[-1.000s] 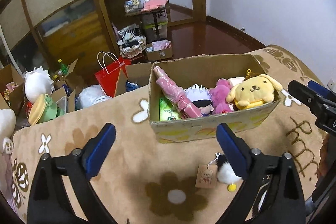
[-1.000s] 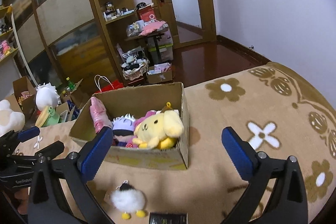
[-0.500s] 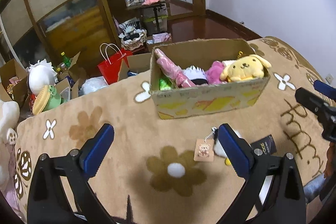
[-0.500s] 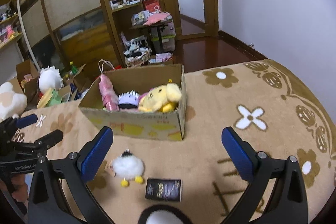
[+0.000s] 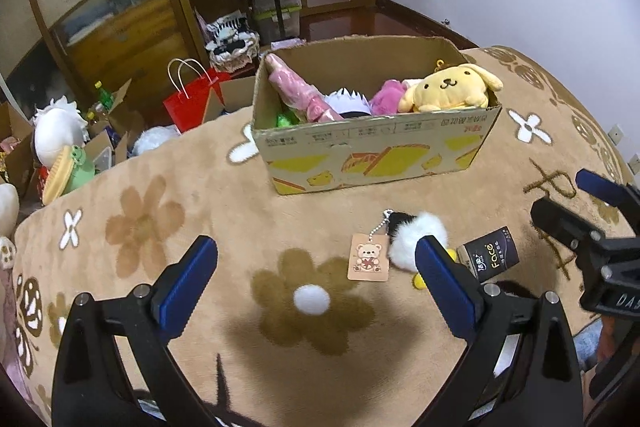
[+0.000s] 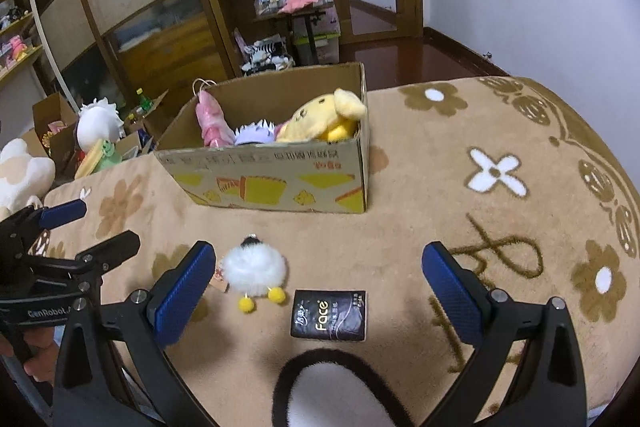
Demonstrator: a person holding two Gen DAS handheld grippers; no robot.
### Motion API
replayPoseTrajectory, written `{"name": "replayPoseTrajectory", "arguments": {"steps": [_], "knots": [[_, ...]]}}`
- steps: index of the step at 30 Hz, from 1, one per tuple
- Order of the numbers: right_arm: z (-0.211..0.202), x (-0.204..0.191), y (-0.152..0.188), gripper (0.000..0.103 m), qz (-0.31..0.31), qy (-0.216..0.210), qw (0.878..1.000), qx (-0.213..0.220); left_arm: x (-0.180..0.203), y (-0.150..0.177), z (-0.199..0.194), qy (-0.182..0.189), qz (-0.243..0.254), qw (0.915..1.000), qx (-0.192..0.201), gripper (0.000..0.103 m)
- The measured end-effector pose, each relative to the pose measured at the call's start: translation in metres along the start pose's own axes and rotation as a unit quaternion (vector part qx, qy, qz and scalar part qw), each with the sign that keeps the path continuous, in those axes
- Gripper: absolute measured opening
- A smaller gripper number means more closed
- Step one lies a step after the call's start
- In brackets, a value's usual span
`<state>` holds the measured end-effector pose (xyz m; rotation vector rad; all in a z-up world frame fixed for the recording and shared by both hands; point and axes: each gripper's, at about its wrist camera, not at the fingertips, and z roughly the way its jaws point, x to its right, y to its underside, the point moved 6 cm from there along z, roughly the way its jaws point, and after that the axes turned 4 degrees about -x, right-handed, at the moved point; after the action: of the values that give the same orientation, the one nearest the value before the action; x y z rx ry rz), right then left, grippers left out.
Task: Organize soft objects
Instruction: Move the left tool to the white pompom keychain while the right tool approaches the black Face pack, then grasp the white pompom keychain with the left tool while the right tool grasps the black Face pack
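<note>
A: What writing can you read?

B: The black tissue pack (image 6: 329, 315) says "Face", and the left gripper (image 5: 316, 281) shows "GenRobot" on its body in the right wrist view. The cardboard box (image 6: 276, 169) has a printed line along its front, too small to make out.

A: Where's the fluffy keychain?

B: The white fluffy keychain (image 6: 255, 269) lies on the flowered blanket (image 6: 460, 155), just beside the tissue pack and in front of the box. From the right gripper (image 6: 320, 289) it sits just inside the left jaw. In the left wrist view it lies just ahead of the right jaw, with a bear tag (image 5: 368, 262) on its chain.

A: And the jaws?

B: Both pairs are spread wide, holding nothing.

A: Counts?

B: One box, one tissue pack, one keychain. In the box: one yellow dog plush (image 5: 448, 87), one pink plush (image 5: 386, 98), one white-haired doll (image 5: 347, 101), one pink wrapped bundle (image 5: 298, 94) (leaning on the left wall), and something green (image 5: 285, 120) I can't identify. One black-and-white plush (image 6: 332, 391) lies at the near edge.
</note>
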<state>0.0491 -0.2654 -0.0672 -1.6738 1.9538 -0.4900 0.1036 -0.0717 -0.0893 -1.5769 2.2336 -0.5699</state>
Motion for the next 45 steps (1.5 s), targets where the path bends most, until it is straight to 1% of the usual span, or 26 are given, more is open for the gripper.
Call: {"name": "replayPoseTrajectory", "arguments": {"steps": [6,14,21,25,28,32,35,39,43,45], "knots": [[0.015,0.005,0.008,0.103,0.010,-0.001,1.000,-0.018,0.002,-0.001,0.015,0.029,-0.017,0.9993,-0.014,0.098],[0.037,0.008,0.019,0.103,0.008,0.005,0.999,-0.047,0.008,-0.007,0.033,0.049,-0.025,0.9980,-0.031,0.098],[0.053,0.008,0.027,0.103,0.012,0.000,0.998,-0.069,0.008,-0.010,0.048,0.069,-0.042,0.9956,-0.047,0.098],[0.063,0.007,0.033,0.103,0.010,0.000,0.996,-0.084,0.014,-0.011,0.054,0.082,-0.039,0.9946,-0.049,0.098],[0.069,0.006,0.036,0.103,0.010,-0.002,0.995,-0.094,0.022,-0.014,0.057,0.094,-0.033,0.9941,-0.042,0.098],[0.078,0.005,0.039,0.103,0.013,-0.013,0.993,-0.114,0.035,-0.019,0.065,0.098,-0.007,0.9945,-0.036,0.098],[0.082,0.004,0.042,0.103,0.017,-0.023,0.992,-0.125,0.042,-0.018,0.075,0.108,-0.001,0.9929,-0.050,0.098],[0.088,0.003,0.045,0.103,0.014,-0.022,0.990,-0.137,0.048,-0.014,0.089,0.117,0.000,0.9906,-0.071,0.098],[0.094,0.002,0.050,0.098,0.014,-0.024,0.988,-0.152,0.053,-0.010,0.099,0.122,0.001,0.9891,-0.083,0.098],[0.097,0.001,0.051,0.094,0.012,-0.023,0.987,-0.158,0.055,-0.008,0.103,0.125,0.001,0.9883,-0.088,0.098]]}}
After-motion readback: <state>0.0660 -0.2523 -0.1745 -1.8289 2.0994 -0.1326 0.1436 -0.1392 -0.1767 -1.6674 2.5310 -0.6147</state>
